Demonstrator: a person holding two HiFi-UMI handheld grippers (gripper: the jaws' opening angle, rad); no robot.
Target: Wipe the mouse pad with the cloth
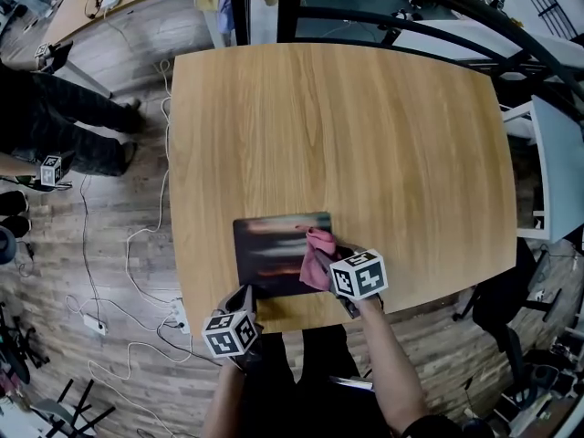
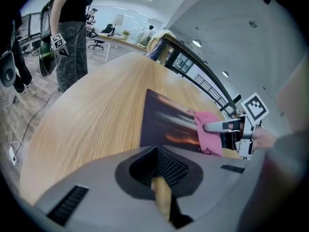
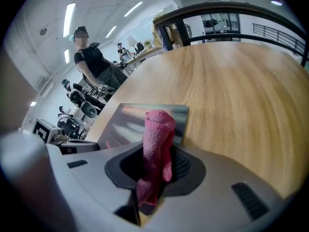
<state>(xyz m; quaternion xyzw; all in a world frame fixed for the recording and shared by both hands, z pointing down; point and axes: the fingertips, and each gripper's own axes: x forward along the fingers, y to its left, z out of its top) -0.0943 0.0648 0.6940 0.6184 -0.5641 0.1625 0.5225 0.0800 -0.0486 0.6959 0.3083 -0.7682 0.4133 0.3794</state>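
While your right gripper (image 1: 327, 267) pinches the pink cloth (image 3: 157, 144) at the mouse pad's (image 1: 274, 254) right edge, keep it low | left gripper (image 2: 161, 192): pressed together, nothing clearly held, by the pad's near-left corner | press cloth flat, sweep leftward in overlapping passes, pad steady on the surface (image 1: 365, 135).

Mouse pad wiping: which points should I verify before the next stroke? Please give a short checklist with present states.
1. Fingers of right gripper clamp cloth: ok.
2. Cloth rests over mouse pad's right edge: ok.
3. Mouse pad lies flat on table: ok.
4. Pad's near corner pinned by left gripper: cannot tell.
5. Wiping path across pad unobstructed: ok.
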